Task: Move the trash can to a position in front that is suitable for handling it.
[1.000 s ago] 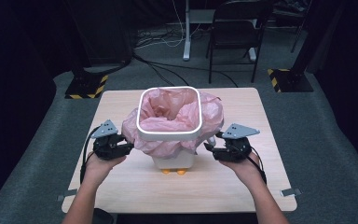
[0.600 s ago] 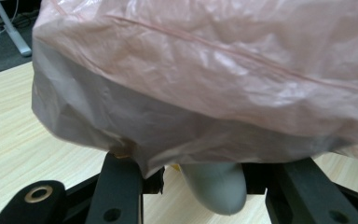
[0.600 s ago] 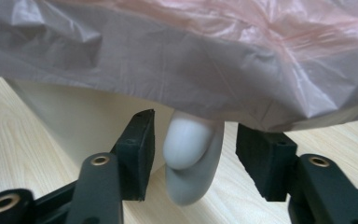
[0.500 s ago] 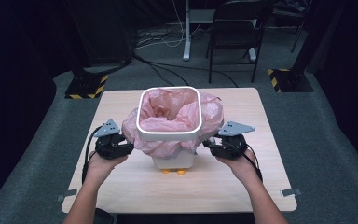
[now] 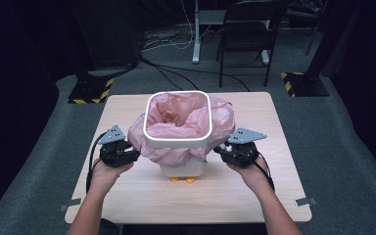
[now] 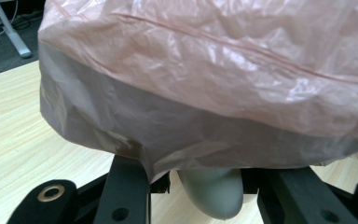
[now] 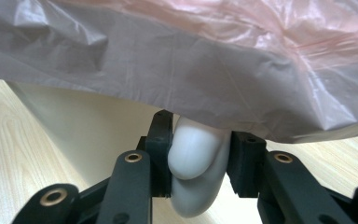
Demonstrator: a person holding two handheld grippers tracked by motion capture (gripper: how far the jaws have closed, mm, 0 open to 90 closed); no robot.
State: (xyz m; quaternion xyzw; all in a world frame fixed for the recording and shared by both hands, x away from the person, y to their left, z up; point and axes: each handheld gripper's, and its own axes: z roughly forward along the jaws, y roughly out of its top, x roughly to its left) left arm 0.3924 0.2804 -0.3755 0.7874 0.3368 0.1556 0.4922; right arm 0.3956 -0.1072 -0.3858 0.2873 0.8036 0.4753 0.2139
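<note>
A white square bin lined with a pink plastic bag stands mid-table on small orange feet. The bag hangs over the rim and drapes over both sides. My left gripper is at the bin's left side, under the overhang. In the left gripper view its jaws sit on either side of a rounded grey-white side handle and have just closed a little. My right gripper is at the bin's right side. Its jaws have just been closing, and the pads press on the white handle.
The light wooden table has bare room in front of and behind the bin. On the dark floor beyond stand a black chair, a white post, cables, and two yellow-and-black striped bases.
The right gripper's jaws have narrowed onto the bin's right side. Both hands stay where they were, and the bin has not moved.
</note>
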